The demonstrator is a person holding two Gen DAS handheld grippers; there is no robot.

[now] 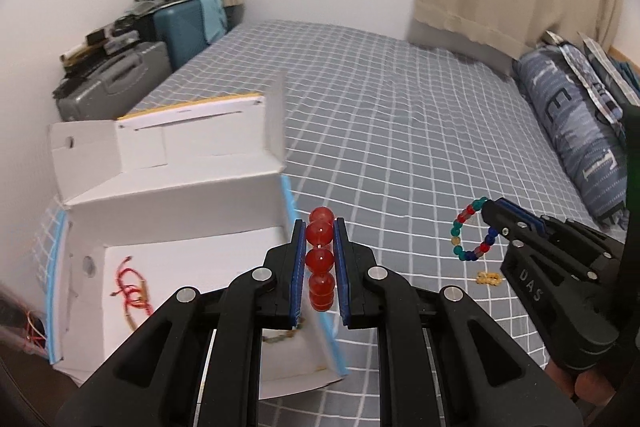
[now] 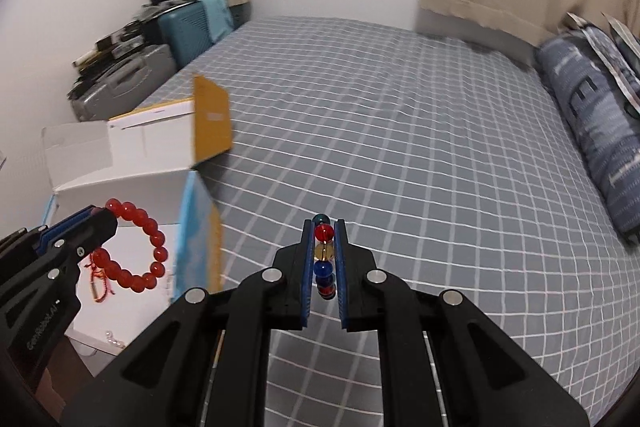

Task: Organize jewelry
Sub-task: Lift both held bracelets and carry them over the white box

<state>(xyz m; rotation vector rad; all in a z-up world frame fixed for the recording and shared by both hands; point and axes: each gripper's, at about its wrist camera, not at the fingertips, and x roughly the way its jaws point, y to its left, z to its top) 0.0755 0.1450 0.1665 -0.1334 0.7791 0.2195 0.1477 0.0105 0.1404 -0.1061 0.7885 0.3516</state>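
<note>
My left gripper [image 1: 320, 227] is shut on a red bead bracelet [image 1: 320, 259] and holds it over the right wall of an open white box [image 1: 192, 203]. In the right wrist view the left gripper [image 2: 96, 217] and the red bracelet [image 2: 134, 247] hang over the box [image 2: 120, 183]. My right gripper [image 2: 324, 227] is shut on a multicolour bead bracelet [image 2: 324, 259], held above the bed. It also shows in the left wrist view [image 1: 472, 235], at the right gripper's tip [image 1: 490, 211]. A red string piece [image 1: 130, 287] lies in the box.
A small yellow bead piece [image 1: 489, 279] lies on the grey checked bedsheet [image 1: 400, 131]. A blue pillow [image 1: 576, 131] lies at the right. Suitcases [image 1: 120, 75] with clutter stand at the far left by the wall. Small white beads [image 2: 113, 339] lie in the box.
</note>
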